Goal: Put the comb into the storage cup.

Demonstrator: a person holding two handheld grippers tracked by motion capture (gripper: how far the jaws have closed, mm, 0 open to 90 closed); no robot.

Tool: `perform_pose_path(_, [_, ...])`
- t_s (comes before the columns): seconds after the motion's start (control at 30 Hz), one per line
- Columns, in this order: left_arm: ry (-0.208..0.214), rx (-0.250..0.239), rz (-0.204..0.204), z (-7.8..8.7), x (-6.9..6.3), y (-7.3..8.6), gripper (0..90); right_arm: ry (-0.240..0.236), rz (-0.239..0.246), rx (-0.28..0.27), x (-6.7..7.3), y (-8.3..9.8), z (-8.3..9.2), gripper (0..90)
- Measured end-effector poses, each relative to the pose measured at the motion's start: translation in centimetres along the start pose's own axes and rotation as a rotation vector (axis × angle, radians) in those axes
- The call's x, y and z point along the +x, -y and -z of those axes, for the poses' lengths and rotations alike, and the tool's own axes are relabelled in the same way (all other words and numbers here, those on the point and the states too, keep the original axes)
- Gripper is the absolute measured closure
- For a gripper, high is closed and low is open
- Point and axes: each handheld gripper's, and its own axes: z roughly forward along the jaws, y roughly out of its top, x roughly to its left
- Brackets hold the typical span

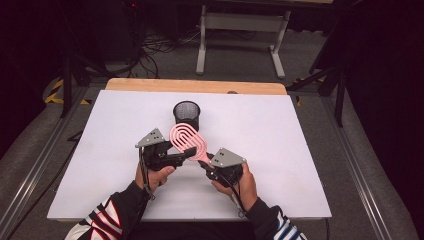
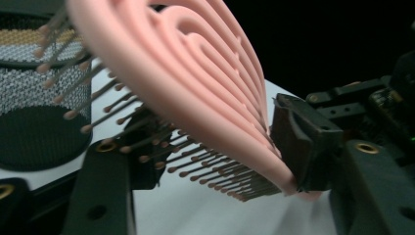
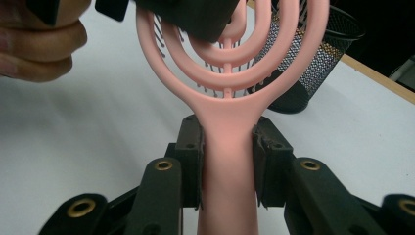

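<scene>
White tabletop [image 1: 280, 150] below, I've lifted the pink brush [image 1: 186, 139]: right gripper [image 1: 209, 161] clamps its handle, left gripper [image 1: 187, 152] pinches its head; the mesh cup [image 1: 186, 115] waits behind it.

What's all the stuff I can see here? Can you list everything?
hairbrush: one, pink, lifted above the table's middle, held at head and handle
mesh cup: one, black, upright on the table just behind the brush
table: one, white top with a wooden far edge
metal frame: one, pale grey, on the floor beyond the table
left gripper: one, black, jaws across the brush head, bristles between them
right gripper: one, black, shut on the brush handle
sleeves: two, striped, at the bottom edge
</scene>
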Motion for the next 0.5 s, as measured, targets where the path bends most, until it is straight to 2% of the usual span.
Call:
perform_pose_path(0.07, [0.017, -0.024, 0.000, 0.2, -0.1, -0.2, 48.6, 0.005, 0.003, 0.002, 0.1, 0.0, 0.0, 69.0])
perform_pose_path(0.3, [0.053, -0.057, -0.032, 0.3, -0.8, -0.7, 59.2, 0.017, 0.004, 0.001, 0.1, 0.0, 0.0, 69.7])
perform_pose_path(0.5, [0.070, -0.068, -0.070, 0.1, -1.8, -1.2, 61.7, 0.028, -0.001, -0.011, 0.1, -0.1, 0.2, 69.9])
